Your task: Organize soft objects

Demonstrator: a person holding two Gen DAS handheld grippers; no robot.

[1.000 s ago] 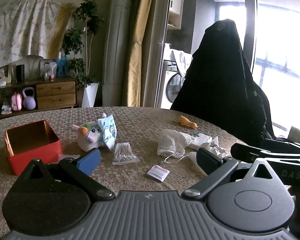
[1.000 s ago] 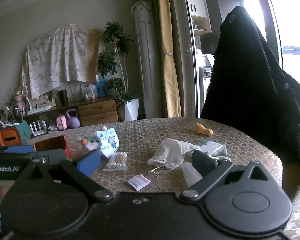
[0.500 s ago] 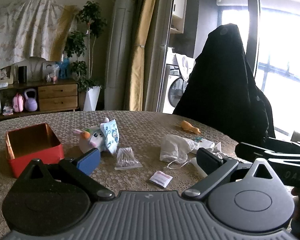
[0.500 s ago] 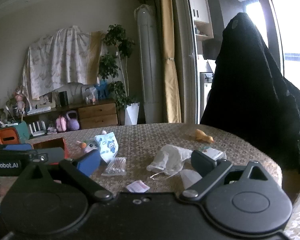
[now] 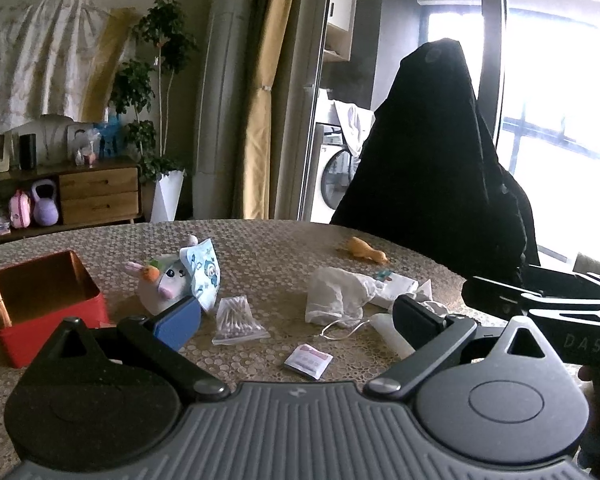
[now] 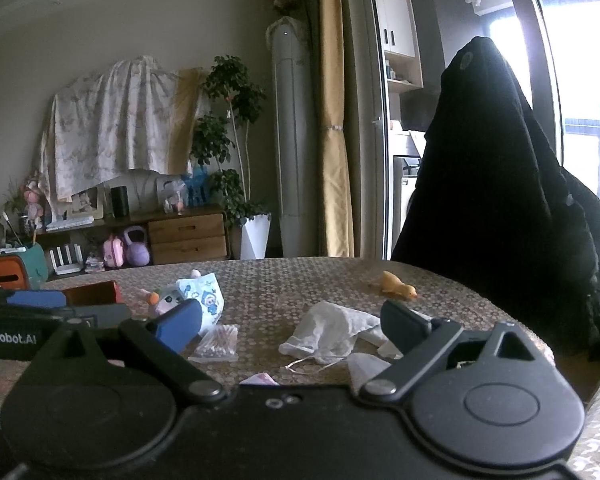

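Note:
A plush bunny [image 5: 162, 282] [image 6: 163, 300] lies on the round table with a blue-printed face mask [image 5: 204, 272] [image 6: 206, 298] leaning on it. A crumpled white cloth bag [image 5: 336, 294] [image 6: 326, 330] sits mid-table, with a bag of cotton swabs [image 5: 238, 318] [image 6: 218, 342] and a small pink sachet [image 5: 309, 360] nearer me. An open red tin [image 5: 40, 300] stands at the left. My left gripper [image 5: 298, 320] is open above the near table, nothing between its fingers. My right gripper [image 6: 290, 330] is open too, also holding nothing.
A small orange toy [image 5: 366, 250] [image 6: 396, 285] lies at the far right of the table. A chair draped in black cloth [image 5: 432, 168] stands behind the table's right side. The right gripper's body [image 5: 540, 304] shows at the right edge of the left wrist view.
Both cameras have tilted up and pulled back slightly, so the table items sit lower in view. Both grippers stay open and nothing on the table has moved.

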